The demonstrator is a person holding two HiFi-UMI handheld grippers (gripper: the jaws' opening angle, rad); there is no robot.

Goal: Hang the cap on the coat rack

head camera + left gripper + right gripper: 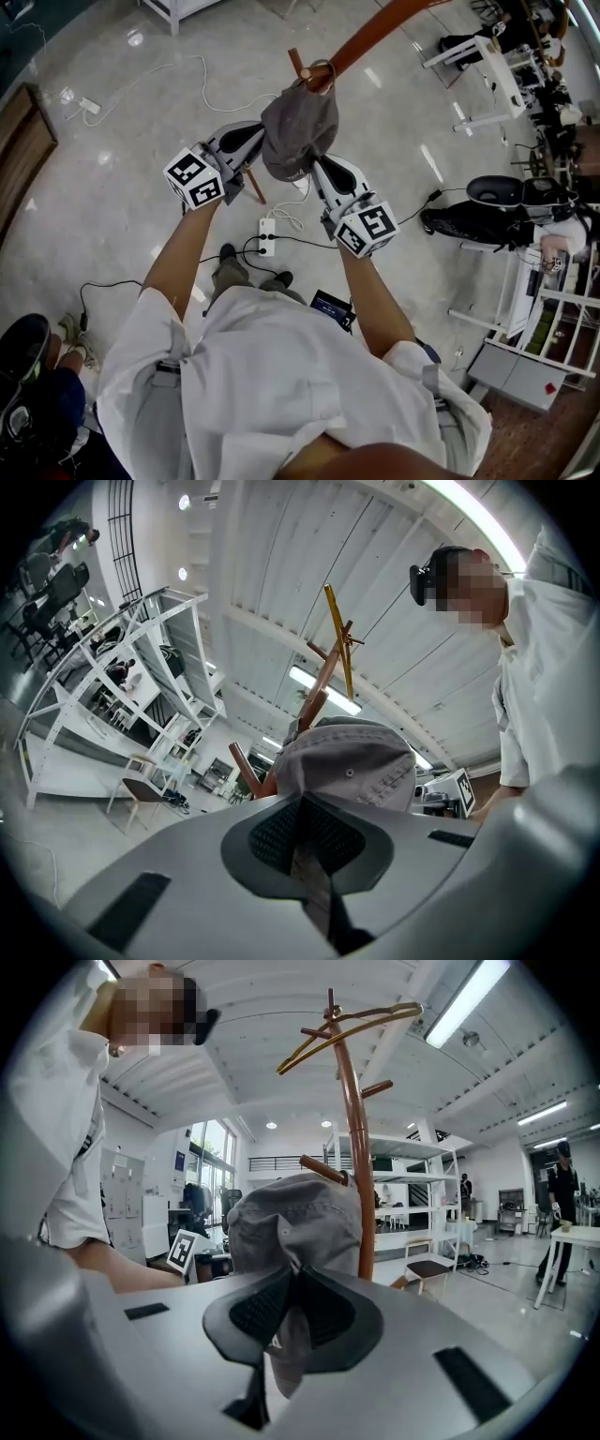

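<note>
In the head view the grey cap (298, 131) hangs in the upper middle of the frame. Its top is pressed up against a short peg (296, 62) of the coat rack (375, 33), whose brown pole slants away toward the upper right. The left gripper (251, 142) holds the cap's left edge and the right gripper (323, 176) its lower right edge, so the cap sits between them, and neither is clearly nearer the rack. Each gripper view shows its fingers clenched on a fold of the cap's cloth, with the crown bulging just beyond them. In the right gripper view the peg pokes out above the crown, rising to the left from the pole. Whether the cap already catches on the peg cannot be told. Releasing it probably depends on that.
</note>
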